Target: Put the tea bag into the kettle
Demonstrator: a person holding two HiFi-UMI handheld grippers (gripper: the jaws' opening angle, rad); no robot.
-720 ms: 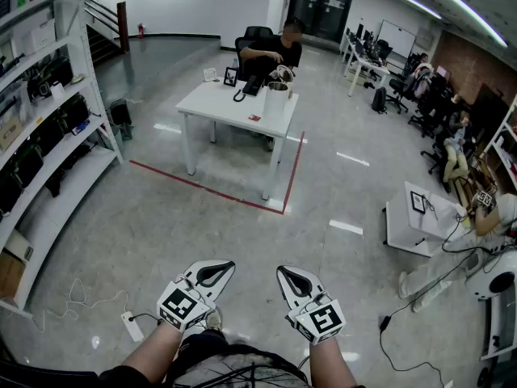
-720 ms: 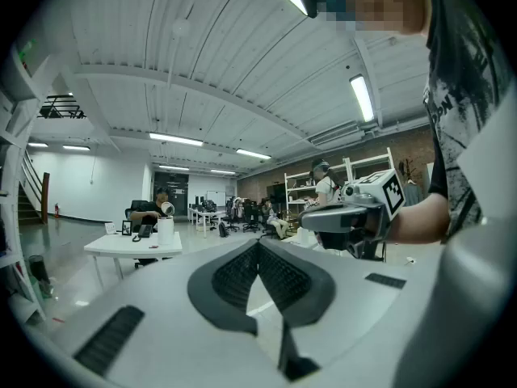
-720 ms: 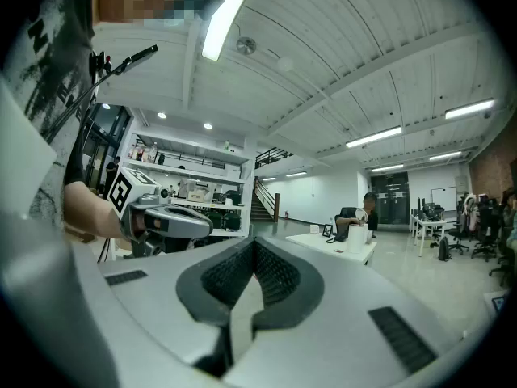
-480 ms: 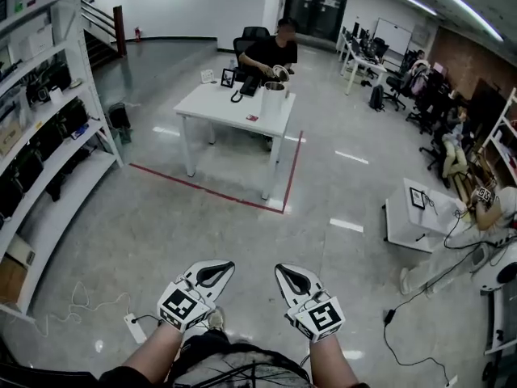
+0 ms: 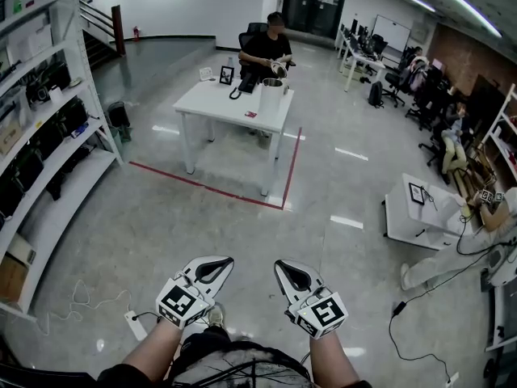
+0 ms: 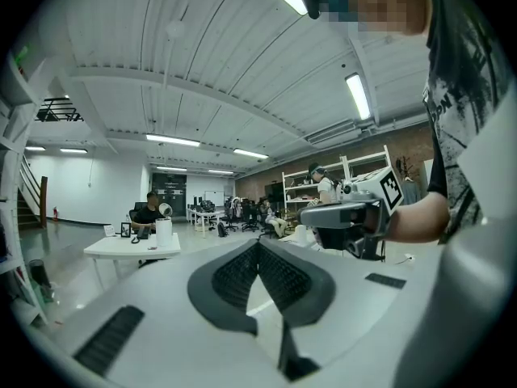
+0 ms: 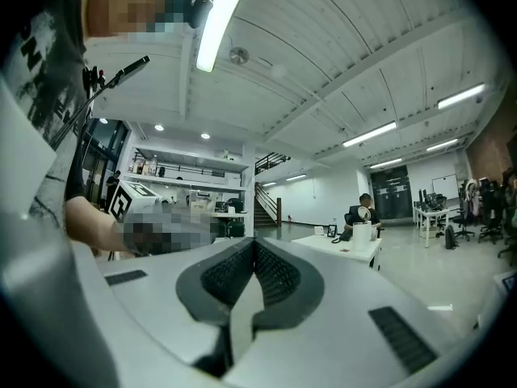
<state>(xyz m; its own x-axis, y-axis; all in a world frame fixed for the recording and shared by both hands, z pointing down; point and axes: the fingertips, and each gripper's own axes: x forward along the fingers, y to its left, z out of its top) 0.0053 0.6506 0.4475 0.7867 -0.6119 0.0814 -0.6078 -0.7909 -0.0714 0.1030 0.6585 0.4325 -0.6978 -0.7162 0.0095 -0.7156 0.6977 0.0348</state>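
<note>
The white kettle (image 5: 272, 97) stands with its lid up on the right part of a white table (image 5: 218, 103) far ahead across the floor. A small red item (image 5: 252, 115) that may be the tea bag lies near the table's front edge. My left gripper (image 5: 221, 262) and right gripper (image 5: 282, 266) are held low in front of me, side by side, far from the table. Both are shut with nothing between the jaws. The kettle (image 6: 164, 233) shows small in the left gripper view, and likewise the kettle (image 7: 361, 234) in the right gripper view.
A person (image 5: 266, 48) sits behind the table, handling something. A phone (image 5: 245, 84) and a photo frame (image 5: 227, 75) are on the table. Shelving (image 5: 48, 128) lines the left side. Red tape (image 5: 210, 189) marks the floor. A power strip (image 5: 133, 326) lies near my feet, and a low white table (image 5: 420, 210) stands to the right.
The view has shifted slightly toward the table. Both grippers keep the same place and stay shut.
</note>
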